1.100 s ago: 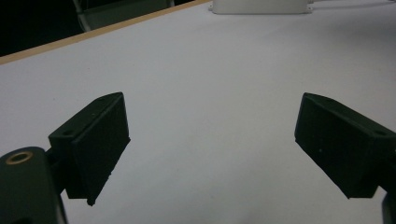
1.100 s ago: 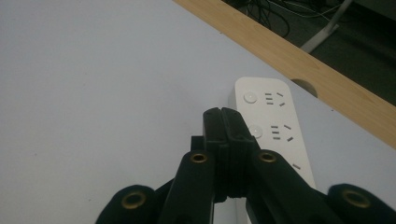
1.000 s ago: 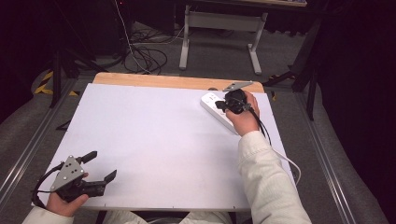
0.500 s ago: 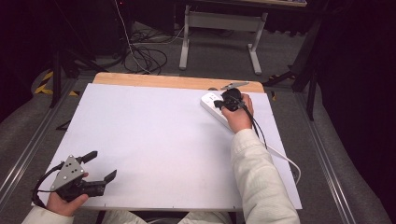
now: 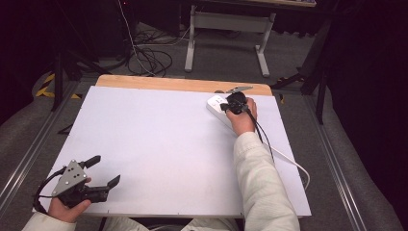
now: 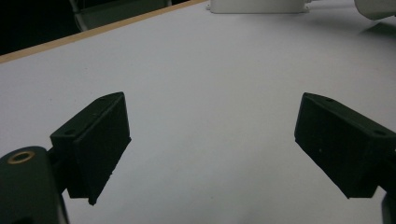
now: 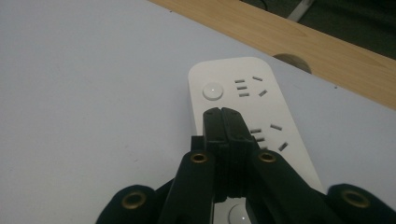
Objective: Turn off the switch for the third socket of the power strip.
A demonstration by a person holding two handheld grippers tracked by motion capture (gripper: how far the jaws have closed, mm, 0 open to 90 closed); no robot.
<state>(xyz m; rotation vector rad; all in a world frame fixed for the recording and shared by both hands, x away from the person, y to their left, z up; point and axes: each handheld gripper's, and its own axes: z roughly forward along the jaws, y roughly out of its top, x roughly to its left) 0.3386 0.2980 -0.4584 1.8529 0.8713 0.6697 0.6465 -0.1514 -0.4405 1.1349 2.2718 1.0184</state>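
Strip lies at counter far edge. Right tongs pressed together above it, likely to press round button. Left tongs wide, parked apart.

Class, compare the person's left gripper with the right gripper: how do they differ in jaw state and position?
The left gripper has its jaws spread wide with nothing between them; the right gripper has its jaws pressed together. The left sits near the table's front left corner, the right at the far right, over the white power strip. Both are black, hand-held two-jaw tools.
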